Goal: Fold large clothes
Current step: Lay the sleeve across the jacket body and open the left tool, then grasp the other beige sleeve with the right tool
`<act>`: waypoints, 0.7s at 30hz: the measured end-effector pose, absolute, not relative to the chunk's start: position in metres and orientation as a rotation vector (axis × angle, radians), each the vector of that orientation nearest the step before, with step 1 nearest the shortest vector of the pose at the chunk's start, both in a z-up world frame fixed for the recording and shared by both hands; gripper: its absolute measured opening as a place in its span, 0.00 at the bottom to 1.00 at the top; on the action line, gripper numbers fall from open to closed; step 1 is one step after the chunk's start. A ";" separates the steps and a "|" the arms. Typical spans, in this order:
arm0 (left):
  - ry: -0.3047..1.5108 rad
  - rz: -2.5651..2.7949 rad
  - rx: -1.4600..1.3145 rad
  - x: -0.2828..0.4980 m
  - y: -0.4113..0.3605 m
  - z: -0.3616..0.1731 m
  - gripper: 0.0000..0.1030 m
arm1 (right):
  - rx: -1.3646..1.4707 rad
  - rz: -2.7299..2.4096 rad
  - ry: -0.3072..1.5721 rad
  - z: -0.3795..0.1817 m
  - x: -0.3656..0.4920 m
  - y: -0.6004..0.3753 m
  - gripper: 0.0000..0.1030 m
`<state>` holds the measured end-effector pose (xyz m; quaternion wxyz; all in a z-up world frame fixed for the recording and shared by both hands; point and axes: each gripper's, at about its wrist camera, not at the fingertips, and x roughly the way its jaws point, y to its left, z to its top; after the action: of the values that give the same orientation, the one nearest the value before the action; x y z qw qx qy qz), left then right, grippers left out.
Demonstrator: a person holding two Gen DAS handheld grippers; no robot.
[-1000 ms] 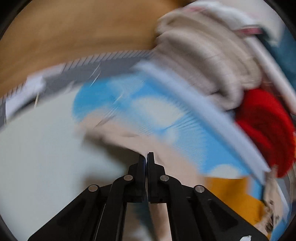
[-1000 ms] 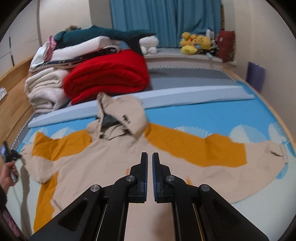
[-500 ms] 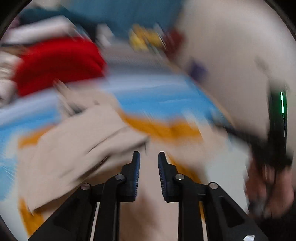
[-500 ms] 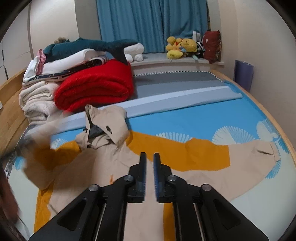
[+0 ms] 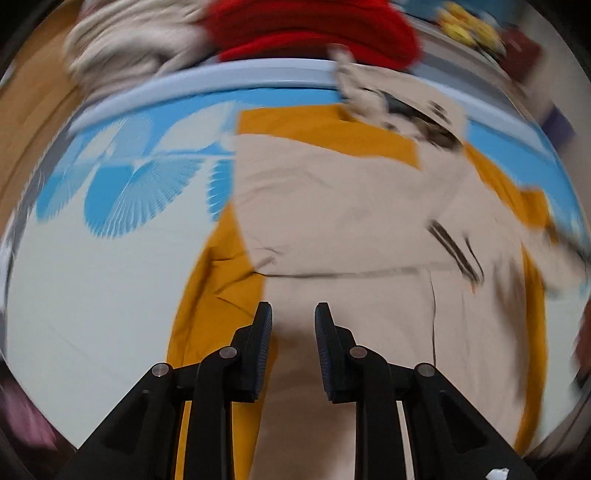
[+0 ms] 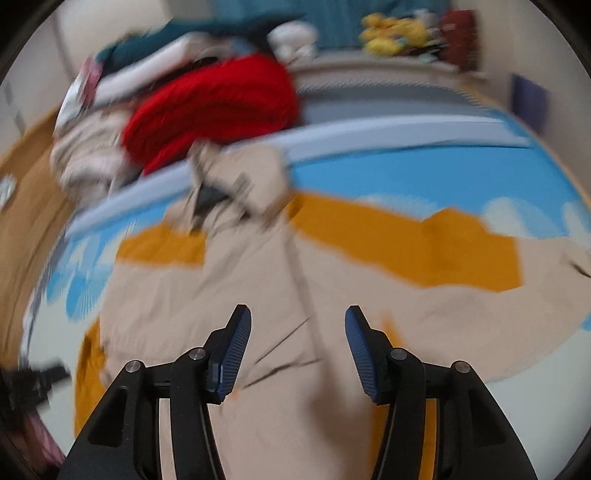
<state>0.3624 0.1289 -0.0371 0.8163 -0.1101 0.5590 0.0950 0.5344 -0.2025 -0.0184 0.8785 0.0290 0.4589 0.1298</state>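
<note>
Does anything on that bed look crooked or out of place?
Mostly the beige-and-orange hooded jacket: one sleeve is folded across its body while the other lies stretched out, so it looks lopsided. Its hood is rumpled. Nothing looks spilled or damaged, though both views are blurred.

Beige hooded jacket [image 6: 229,295] with mustard-orange panels across shoulders, sleeves and side. Bed sheet [image 6: 424,177] under jacket: bright blue with white fan shapes, pale grey-blue band beyond hood. Red folded blanket [image 6: 218,107] beyond band; cream folded blanket [image 5: 140,40] beside red one. Yellow plush toys [image 6: 395,33] far behind jacket.
</note>
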 end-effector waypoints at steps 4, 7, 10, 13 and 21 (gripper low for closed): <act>1.173 0.201 -0.304 0.368 0.149 -0.030 0.20 | -0.121 0.406 1.008 -0.062 0.524 -0.133 0.53; 1.166 0.216 -0.318 0.371 0.159 -0.028 0.20 | -0.306 0.446 1.035 -0.099 0.514 -0.090 0.53; 1.179 0.226 -0.336 0.381 0.168 -0.032 0.20 | -0.509 0.407 1.051 -0.130 0.508 -0.070 0.32; 1.171 0.231 -0.349 0.380 0.174 -0.027 0.20 | -0.490 0.385 1.027 -0.120 0.513 -0.087 0.02; 1.156 0.218 -0.335 0.382 0.170 -0.021 0.20 | 0.162 0.101 0.812 -0.002 0.538 -0.256 0.02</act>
<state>0.3821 0.1698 -0.0212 0.8188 -0.1574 0.5425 0.1023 0.5377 -0.2558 -0.0024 0.9143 0.0789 0.3943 0.0492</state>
